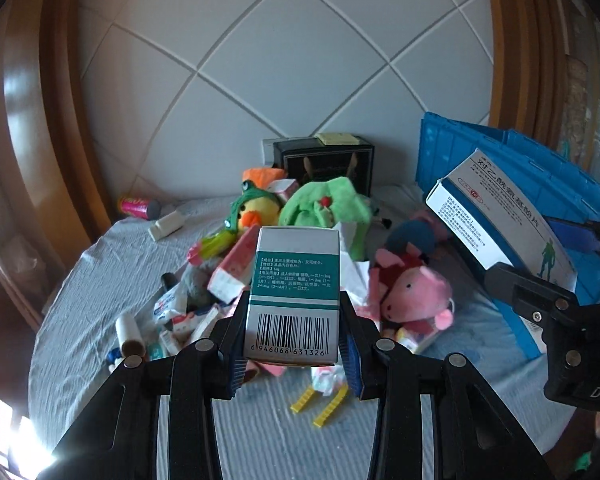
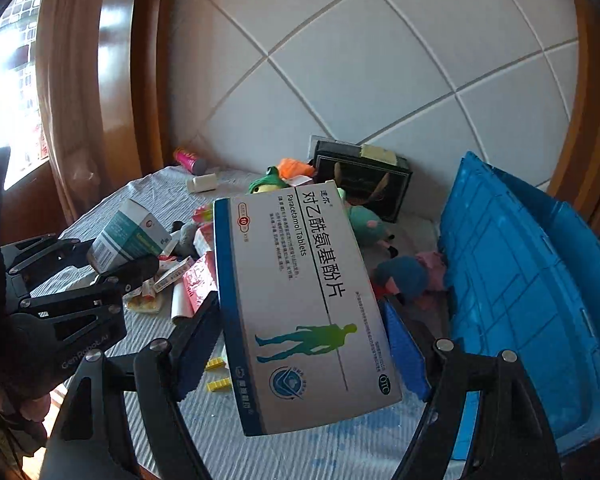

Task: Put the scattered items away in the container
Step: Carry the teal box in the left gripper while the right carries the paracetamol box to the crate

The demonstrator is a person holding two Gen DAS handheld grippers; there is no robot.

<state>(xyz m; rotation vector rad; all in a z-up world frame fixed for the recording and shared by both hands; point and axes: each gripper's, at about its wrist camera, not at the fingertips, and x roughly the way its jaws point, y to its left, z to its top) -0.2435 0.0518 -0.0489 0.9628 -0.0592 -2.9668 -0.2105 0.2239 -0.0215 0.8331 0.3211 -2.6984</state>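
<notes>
My left gripper (image 1: 294,336) is shut on a small teal-and-white medicine box (image 1: 294,288), held up above the pile; that box (image 2: 126,236) and the left gripper (image 2: 116,264) also show at the left of the right wrist view. My right gripper (image 2: 300,344) is shut on a wide white-and-blue paracetamol box (image 2: 300,304), lifted beside the blue crate (image 2: 532,280). In the left wrist view the paracetamol box (image 1: 496,220) hangs in front of the crate (image 1: 480,148), with the right gripper (image 1: 532,284) below it.
On the grey bedsheet (image 1: 100,280) lie a pink pig plush (image 1: 416,292), a yellow duck plush (image 1: 256,208), a green plush (image 1: 324,204), several small boxes and tubes, yellow clips (image 1: 320,404), and a pink can (image 1: 138,206). A black box (image 1: 324,160) stands against the padded headboard.
</notes>
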